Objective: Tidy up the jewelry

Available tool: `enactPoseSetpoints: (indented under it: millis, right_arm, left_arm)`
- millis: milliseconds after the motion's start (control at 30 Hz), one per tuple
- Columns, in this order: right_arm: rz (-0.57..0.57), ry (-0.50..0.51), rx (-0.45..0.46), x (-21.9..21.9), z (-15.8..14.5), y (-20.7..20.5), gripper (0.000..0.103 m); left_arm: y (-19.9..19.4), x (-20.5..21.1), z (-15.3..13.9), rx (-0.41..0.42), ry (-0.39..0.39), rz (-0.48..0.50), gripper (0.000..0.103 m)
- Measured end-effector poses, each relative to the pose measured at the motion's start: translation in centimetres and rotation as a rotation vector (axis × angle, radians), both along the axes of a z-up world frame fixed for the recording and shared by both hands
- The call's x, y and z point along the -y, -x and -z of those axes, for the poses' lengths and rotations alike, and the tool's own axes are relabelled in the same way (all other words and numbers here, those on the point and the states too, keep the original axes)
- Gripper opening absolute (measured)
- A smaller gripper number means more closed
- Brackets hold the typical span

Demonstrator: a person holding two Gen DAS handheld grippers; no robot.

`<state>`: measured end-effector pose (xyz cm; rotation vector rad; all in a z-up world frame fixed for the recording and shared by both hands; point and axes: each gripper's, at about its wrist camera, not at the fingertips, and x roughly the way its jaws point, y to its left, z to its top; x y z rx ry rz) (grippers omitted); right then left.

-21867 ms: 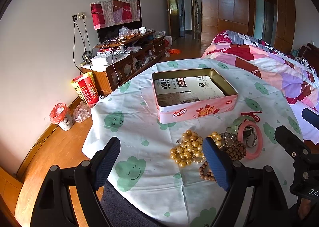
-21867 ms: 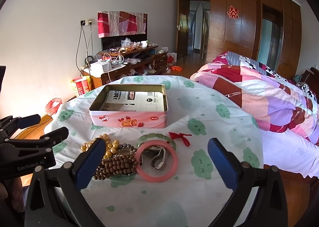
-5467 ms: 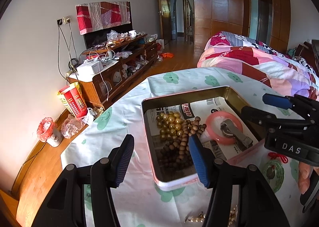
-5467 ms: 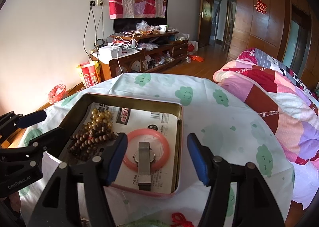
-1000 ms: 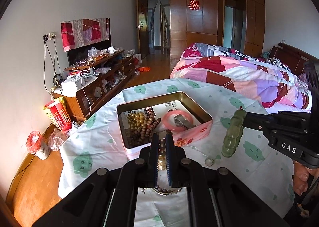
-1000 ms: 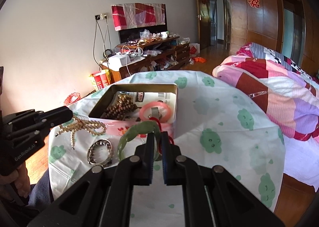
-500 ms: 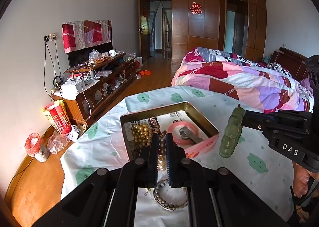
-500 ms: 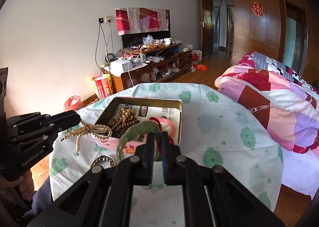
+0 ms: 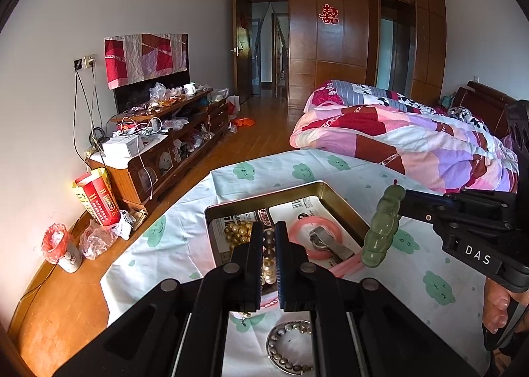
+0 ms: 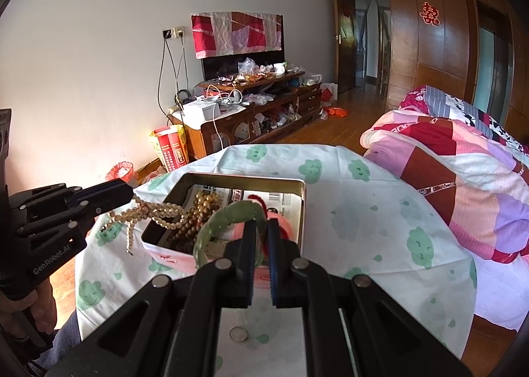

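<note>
A pink tin box (image 9: 340,201) (image 10: 302,211) sits on the table and holds gold beads (image 9: 236,231), brown beads and a pink bangle (image 9: 314,226) with a watch. My left gripper (image 9: 268,248) is shut on a pearl necklace (image 10: 155,211), which hangs over the tin's left rim. My right gripper (image 10: 261,238) is shut on a green jade bracelet (image 9: 380,228) (image 10: 228,215) with a red cord, held above the tin's near right side.
A silver bead bracelet (image 9: 291,350) lies on the cloud-print tablecloth (image 9: 426,287) in front of the tin. A small ring (image 10: 238,333) lies on the cloth near me. A bed (image 10: 463,158) stands to the right and a cluttered TV cabinet (image 10: 251,112) to the left.
Both grippers have risen and moved toward the tin with their jewelry. The necklace now hangs over the tin's left rim and the green bracelet is over its near side.
</note>
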<state>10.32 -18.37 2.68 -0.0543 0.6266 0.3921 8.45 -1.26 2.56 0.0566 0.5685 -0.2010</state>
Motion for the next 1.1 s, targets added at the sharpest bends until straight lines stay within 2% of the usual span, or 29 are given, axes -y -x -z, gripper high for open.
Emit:
enactPoseSetpoints:
  millis: [567,700,867,900,933,967,1100]
  right_arm:
    - [0.006,-0.068,-0.073,3.3,0.6,1.5,0.009]
    - [0.015,-0.030,-0.092,3.7,1.1,1.5,0.009]
    - [-0.062,0.071,-0.190,2.8,4.4,2.1,0.010]
    - [-0.080,0.084,-0.216,2.6,5.3,2.3,0.018]
    - [-0.082,0.085,-0.223,2.8,5.7,2.4,0.034]
    - [-0.083,0.078,-0.233,3.0,6.2,2.5,0.039]
    - [-0.037,0.049,-0.251,4.7,6.9,2.4,0.040]
  left_arm:
    - [0.2,0.0,0.7,-0.014,0.022,0.027,0.006]
    - [0.6,0.0,0.8,-0.015,0.024,0.029,0.006]
    - [0.6,-0.1,0.8,-0.018,0.023,0.023,0.006]
    - [0.6,-0.1,0.8,-0.018,0.022,0.023,0.006]
    - [0.6,-0.1,0.8,-0.020,0.022,0.023,0.006]
    - [0.6,-0.1,0.8,-0.021,0.021,0.025,0.006]
    - [0.4,0.4,0.9,-0.028,0.018,0.032,0.006]
